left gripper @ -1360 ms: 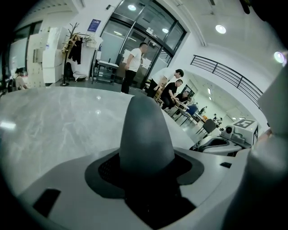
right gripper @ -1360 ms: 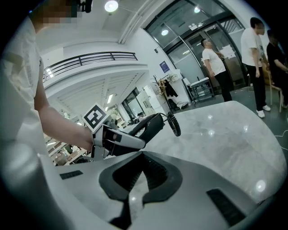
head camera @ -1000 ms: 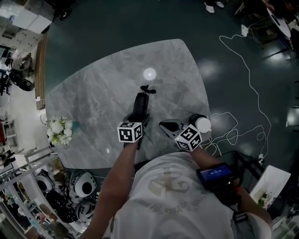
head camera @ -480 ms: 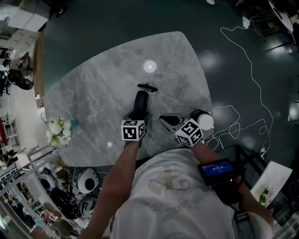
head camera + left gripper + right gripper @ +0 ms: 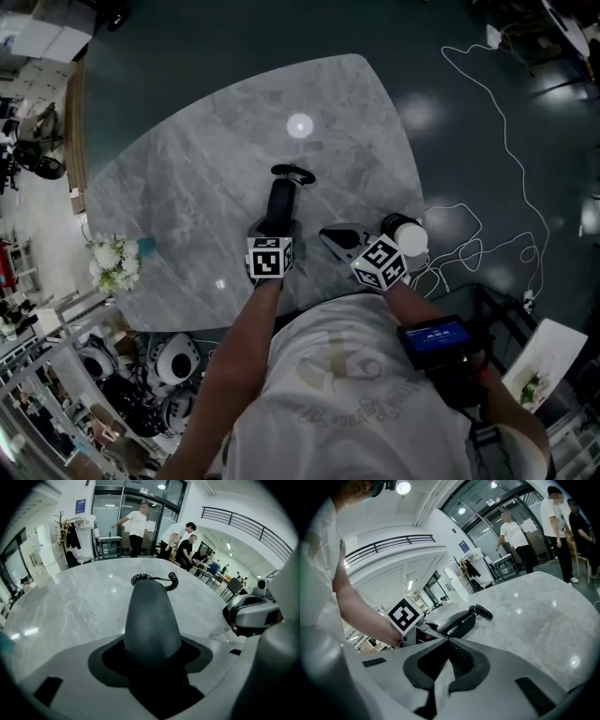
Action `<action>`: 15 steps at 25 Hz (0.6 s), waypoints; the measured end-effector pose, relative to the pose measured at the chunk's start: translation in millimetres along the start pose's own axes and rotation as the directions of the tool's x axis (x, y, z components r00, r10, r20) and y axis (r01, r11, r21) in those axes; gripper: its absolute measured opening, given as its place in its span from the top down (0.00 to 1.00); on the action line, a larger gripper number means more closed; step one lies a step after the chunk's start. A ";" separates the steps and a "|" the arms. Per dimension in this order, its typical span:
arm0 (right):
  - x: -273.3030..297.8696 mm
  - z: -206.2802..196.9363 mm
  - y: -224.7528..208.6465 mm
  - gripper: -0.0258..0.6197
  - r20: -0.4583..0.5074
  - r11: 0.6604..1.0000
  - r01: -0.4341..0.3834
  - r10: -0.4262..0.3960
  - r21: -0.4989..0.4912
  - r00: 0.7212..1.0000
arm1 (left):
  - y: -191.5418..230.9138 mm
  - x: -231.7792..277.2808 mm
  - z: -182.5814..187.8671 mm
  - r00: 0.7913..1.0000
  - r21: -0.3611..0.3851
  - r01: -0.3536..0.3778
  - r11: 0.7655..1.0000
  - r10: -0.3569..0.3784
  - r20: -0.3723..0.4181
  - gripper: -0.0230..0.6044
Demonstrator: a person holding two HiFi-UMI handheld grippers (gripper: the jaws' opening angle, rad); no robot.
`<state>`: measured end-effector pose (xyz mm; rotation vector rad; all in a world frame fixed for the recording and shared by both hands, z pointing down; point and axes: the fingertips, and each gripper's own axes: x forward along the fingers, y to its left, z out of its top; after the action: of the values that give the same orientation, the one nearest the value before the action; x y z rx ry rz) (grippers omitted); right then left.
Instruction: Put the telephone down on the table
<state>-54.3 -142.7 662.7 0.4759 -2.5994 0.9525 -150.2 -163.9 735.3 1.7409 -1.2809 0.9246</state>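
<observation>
Between the jaws of the left gripper sits the one telephone, a single dark handset with a smooth, rounded body that tapers away from the camera. The jaws are clamped on its near end, and it reaches straight ahead of them. From its far tip one black coiled cord curls onto the table. The handset lies low against the tabletop, though whether it touches cannot be told. The table is one slab of pale grey veined marble, polished, with rounded corners and lamp glints on its surface. Just to the right of the left gripper, the right gripper is empty, its two jaws pressed together and its tips pointing towards the handset. Well off to the left of the left gripper, at the table's edge, is one bunch of white flowers; what holds them cannot be made out.
</observation>
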 end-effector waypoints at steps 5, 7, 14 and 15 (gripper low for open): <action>-1.5 -1.5 -2.8 0.94 0.001 1.000 0.004 -0.004 -0.001 1.000 | 2.1 0.5 -5.5 1.000 0.020 -0.022 1.000 0.022 -0.008 0.51; -2.4 -1.0 -2.7 0.94 0.002 1.000 0.004 -0.004 -0.002 1.000 | 2.1 1.0 -6.2 1.000 0.031 -0.027 0.999 0.028 -0.012 0.51; 7.1 1.5 0.3 0.94 0.009 1.000 0.000 0.000 -0.006 1.000 | 12.6 0.2 -4.3 0.998 0.072 -0.043 0.996 0.045 -0.036 0.50; 6.3 1.1 0.1 0.94 0.010 1.000 -0.005 0.005 -0.009 1.000 | 11.6 -0.1 -3.6 0.998 0.076 -0.048 0.996 0.051 -0.037 0.50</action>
<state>-60.2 -144.6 664.5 0.4731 -2.6140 0.9426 -161.9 -163.0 738.7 1.7469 -1.2841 1.0414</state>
